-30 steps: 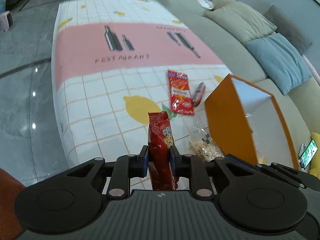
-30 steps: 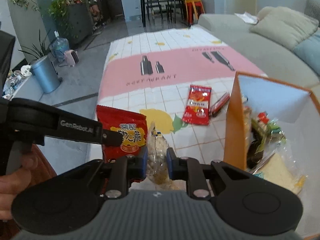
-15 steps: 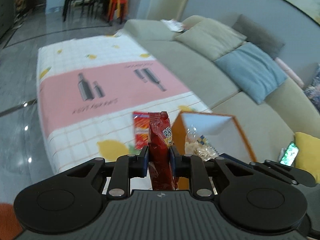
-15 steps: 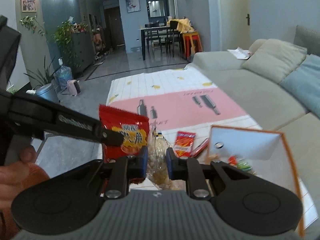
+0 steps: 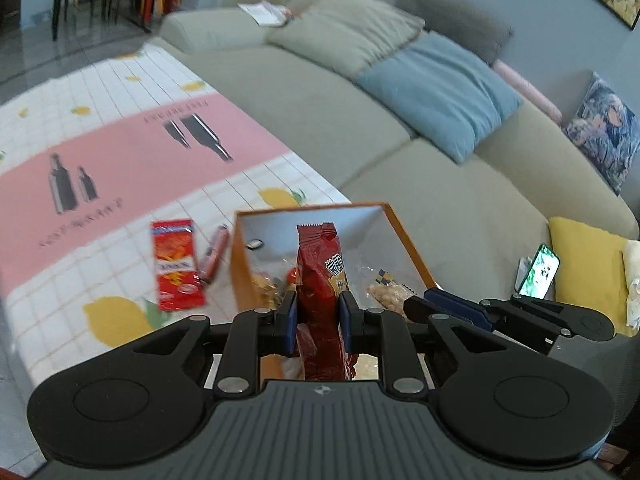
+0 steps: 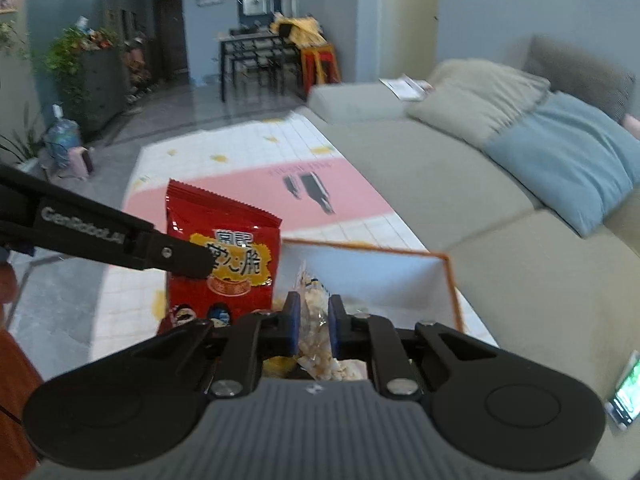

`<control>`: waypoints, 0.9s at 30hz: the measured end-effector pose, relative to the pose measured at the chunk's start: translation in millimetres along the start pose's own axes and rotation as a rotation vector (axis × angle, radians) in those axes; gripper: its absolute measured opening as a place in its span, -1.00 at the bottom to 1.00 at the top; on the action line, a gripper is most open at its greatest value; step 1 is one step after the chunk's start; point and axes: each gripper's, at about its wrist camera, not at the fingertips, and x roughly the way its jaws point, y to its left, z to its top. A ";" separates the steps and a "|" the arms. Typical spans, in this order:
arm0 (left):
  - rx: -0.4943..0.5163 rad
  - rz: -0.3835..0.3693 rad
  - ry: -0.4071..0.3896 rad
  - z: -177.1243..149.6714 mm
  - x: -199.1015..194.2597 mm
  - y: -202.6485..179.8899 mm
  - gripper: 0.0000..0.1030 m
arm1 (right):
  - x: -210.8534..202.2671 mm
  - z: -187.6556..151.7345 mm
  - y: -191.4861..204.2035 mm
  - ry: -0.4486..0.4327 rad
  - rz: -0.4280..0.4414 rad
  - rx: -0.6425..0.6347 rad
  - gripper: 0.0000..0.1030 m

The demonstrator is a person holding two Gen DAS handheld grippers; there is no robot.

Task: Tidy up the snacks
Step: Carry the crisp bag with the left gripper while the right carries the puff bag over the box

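Note:
My left gripper is shut on a red snack bag and holds it upright over the near edge of the orange box, which has several snacks inside. My right gripper is shut on a clear bag of pale snacks, also above the box. The red bag and the left gripper's finger show at the left of the right wrist view. The clear bag and the right gripper show at the right of the left wrist view.
A flat red packet and a small sausage stick lie on the checked tablecloth left of the box. A grey sofa with cushions runs along the right. A phone stands by a yellow cushion.
Both grippers have risen and swung right with their bags, from over the tablecloth to over the box. The box now sits right below both bags.

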 end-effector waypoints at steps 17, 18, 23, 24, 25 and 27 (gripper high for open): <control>0.078 0.000 0.163 15.2 88.9 -15.4 -0.54 | 93.3 -22.0 -40.3 0.109 -0.114 -0.113 -0.81; 0.080 -0.001 0.169 15.9 92.1 -15.9 -0.54 | 98.2 -22.8 -43.8 0.118 -0.110 -0.101 -0.81; 0.091 0.005 0.197 18.7 104.7 -16.4 -0.54 | 118.4 -27.6 -54.6 0.175 -0.081 -0.023 -0.80; 0.092 0.004 0.202 18.7 105.7 -16.1 -0.54 | 121.3 -28.9 -56.0 0.185 -0.078 -0.011 -0.80; 0.092 0.005 0.205 18.6 106.5 -15.9 -0.54 | 123.3 -30.3 -58.6 0.195 -0.064 0.011 -0.81; 0.091 0.009 0.210 18.9 107.7 -15.6 -0.54 | 125.2 -30.8 -64.3 0.212 -0.018 0.066 -0.79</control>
